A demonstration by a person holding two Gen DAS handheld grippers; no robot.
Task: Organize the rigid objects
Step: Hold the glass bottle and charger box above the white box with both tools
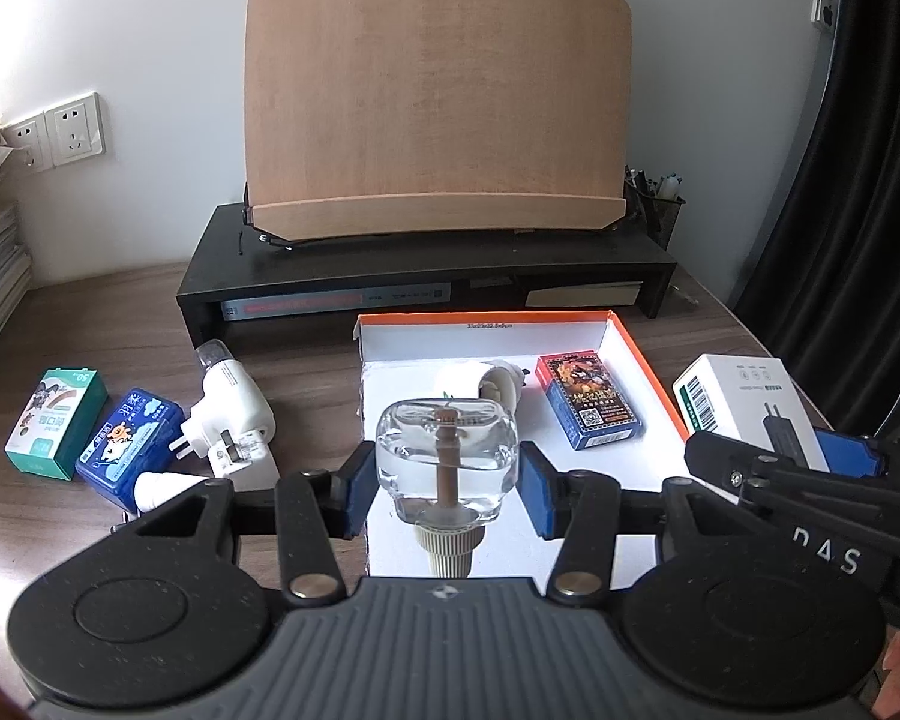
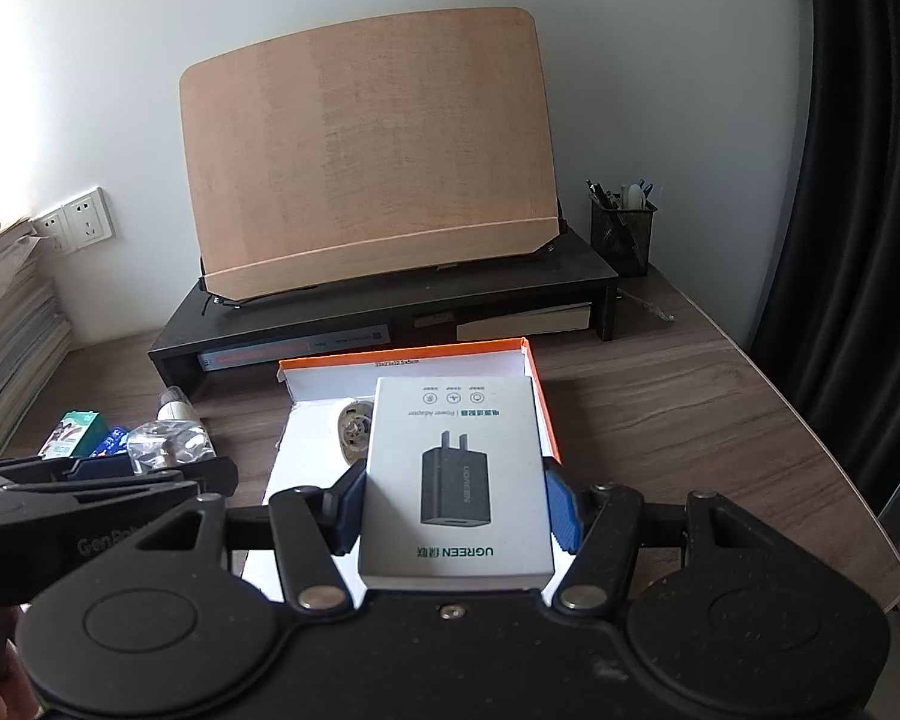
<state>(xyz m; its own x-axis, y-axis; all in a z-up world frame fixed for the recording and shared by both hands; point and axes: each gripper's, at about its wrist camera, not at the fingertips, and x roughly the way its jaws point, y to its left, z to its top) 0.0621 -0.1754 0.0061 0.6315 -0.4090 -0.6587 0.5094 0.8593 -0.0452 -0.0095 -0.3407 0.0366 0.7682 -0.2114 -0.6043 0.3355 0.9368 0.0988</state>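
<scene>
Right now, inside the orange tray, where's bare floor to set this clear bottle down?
Bare white floor shows in the orange tray near its front edge, under the clear bottle held by the left gripper, and at the back left corner. The white plug and card box crowd the middle and right.

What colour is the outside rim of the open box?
Orange rim, clearest in the left wrist view.

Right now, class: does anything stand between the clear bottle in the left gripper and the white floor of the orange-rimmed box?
Nothing visible does. The clear bottle hangs over bare floor of the box; the white plug and card deck lie farther back.
</scene>
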